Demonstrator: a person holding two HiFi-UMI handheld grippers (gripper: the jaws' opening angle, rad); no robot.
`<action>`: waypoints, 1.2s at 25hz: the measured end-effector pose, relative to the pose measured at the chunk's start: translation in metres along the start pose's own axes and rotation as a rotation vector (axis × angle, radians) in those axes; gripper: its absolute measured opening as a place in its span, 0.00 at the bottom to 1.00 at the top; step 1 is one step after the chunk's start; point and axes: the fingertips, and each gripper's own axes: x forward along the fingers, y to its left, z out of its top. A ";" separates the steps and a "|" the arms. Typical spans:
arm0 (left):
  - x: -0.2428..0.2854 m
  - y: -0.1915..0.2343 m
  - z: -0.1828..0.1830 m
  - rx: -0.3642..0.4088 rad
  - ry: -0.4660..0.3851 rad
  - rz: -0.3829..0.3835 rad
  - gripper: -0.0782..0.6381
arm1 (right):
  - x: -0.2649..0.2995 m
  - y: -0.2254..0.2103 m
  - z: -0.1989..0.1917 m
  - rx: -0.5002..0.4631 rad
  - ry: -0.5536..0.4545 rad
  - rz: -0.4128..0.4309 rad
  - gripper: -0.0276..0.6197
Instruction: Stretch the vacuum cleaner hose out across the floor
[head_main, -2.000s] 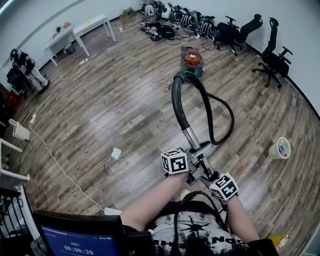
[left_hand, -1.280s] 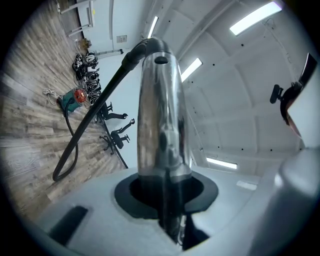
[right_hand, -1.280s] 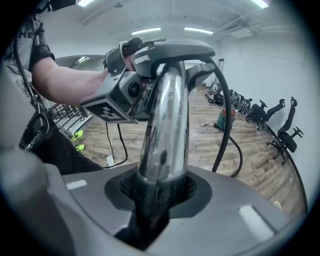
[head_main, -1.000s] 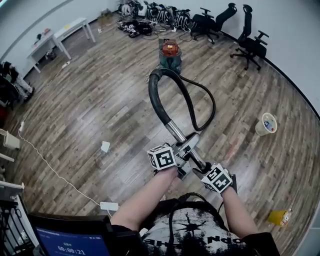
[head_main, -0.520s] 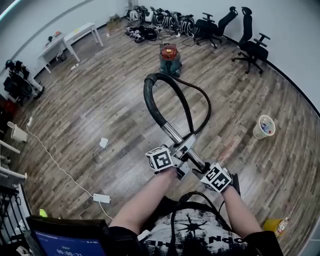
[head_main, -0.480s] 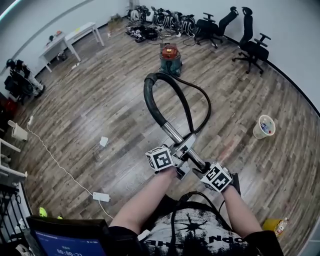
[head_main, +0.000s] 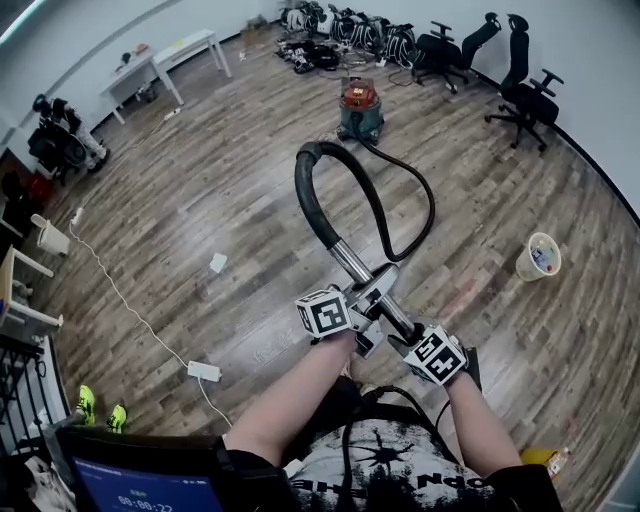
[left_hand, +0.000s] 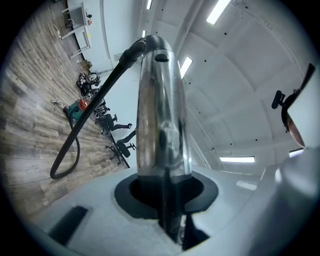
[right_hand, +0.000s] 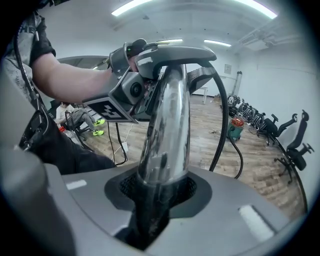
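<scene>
The red and teal vacuum cleaner (head_main: 360, 108) stands on the wood floor far ahead. Its black hose (head_main: 312, 195) loops from the canister, sags toward the floor, then arches up into the chrome wand (head_main: 350, 263). My left gripper (head_main: 366, 300) is shut on the wand just below the grey handle. My right gripper (head_main: 406, 338) is shut on the wand's lower end, nearer my body. The left gripper view has the chrome wand (left_hand: 160, 115) running out from between the jaws, with the hose (left_hand: 95, 102) beyond it. The right gripper view shows the wand (right_hand: 167, 135) clamped, with the left gripper's marker cube (right_hand: 111, 109) above.
A paper cup (head_main: 538, 257) stands on the floor at right. Office chairs (head_main: 522, 62) and a pile of gear (head_main: 340, 25) line the back wall, with white tables (head_main: 170, 55) at back left. A white adapter with its cable (head_main: 203, 371) and a paper scrap (head_main: 218, 262) lie left of me.
Both grippers and the wand have shifted a little across the floor with the person. The hose keeps much the same arch and loop. Both grips are unchanged.
</scene>
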 end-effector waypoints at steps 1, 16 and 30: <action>-0.001 -0.001 -0.001 0.002 0.000 0.000 0.23 | 0.000 0.001 -0.001 0.002 -0.003 0.001 0.23; -0.050 -0.018 -0.008 -0.015 0.027 -0.023 0.24 | 0.009 0.058 0.007 0.042 -0.005 0.005 0.23; -0.123 -0.072 -0.089 -0.099 0.138 -0.121 0.24 | -0.013 0.165 -0.046 0.122 0.085 -0.171 0.23</action>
